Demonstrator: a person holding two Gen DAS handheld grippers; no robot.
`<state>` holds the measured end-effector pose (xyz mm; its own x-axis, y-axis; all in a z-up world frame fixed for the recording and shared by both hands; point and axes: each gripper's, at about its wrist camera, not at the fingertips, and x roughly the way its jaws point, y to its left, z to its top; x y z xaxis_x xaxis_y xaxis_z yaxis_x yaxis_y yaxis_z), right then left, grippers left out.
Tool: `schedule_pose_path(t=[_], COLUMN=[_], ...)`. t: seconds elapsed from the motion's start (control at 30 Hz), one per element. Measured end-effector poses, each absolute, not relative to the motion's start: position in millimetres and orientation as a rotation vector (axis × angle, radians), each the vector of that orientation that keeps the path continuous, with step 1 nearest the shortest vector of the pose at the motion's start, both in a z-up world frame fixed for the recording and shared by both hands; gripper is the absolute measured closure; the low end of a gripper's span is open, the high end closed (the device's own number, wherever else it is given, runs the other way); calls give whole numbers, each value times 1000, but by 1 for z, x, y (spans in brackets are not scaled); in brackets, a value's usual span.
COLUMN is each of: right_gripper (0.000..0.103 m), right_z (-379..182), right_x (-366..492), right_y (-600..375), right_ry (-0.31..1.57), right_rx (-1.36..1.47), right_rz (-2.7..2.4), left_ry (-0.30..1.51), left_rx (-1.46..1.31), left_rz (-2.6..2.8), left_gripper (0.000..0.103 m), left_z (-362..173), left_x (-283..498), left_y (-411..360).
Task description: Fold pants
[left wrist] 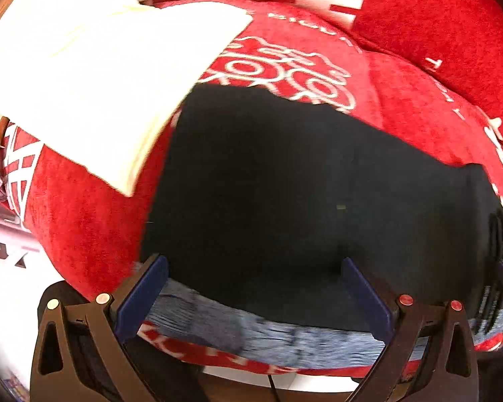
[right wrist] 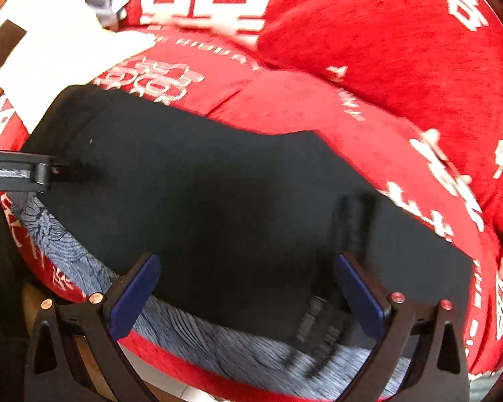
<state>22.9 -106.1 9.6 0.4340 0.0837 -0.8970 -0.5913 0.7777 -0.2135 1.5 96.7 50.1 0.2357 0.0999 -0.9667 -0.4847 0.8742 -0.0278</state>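
The black pants (left wrist: 268, 184) lie flat on a red bedspread (left wrist: 402, 100), and they also show in the right wrist view (right wrist: 218, 184). My left gripper (left wrist: 255, 264) is open, its blue pads spread wide just above the near edge of the pants. My right gripper (right wrist: 248, 261) is open too, over the near edge of the pants by a printed waistband or label (right wrist: 318, 331). The left gripper's fingers (right wrist: 33, 171) show at the left of the right wrist view, over the pants' left end. Neither gripper holds any cloth.
A folded white cloth (left wrist: 100, 67) lies at the back left on the bed, touching the pants' far corner. Red pillows with white characters (right wrist: 402, 33) lie at the back. A blue-grey patterned band (right wrist: 218, 345) runs along the bed's front edge.
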Motion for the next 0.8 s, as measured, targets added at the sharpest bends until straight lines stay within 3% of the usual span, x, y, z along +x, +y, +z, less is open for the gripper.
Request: schedule_pose_path(t=[0.3,0.6,0.8], right_gripper=[0,0,0], right_z=[10,14,-6], right_x=[98,118,95], right_y=[-98,-25,48], right_ry=[1120,1102,1163], right_rx=[-374,-432,-645], right_rz=[454,664,1018], left_ry=[1258,1248,1256], left_rx=[-304,-286,-319], left_rz=[363,285,174], left_gripper=[0,0,0], left_z=[43,42,35], left_x=[-2,8,-12], left_y=[100,103,123])
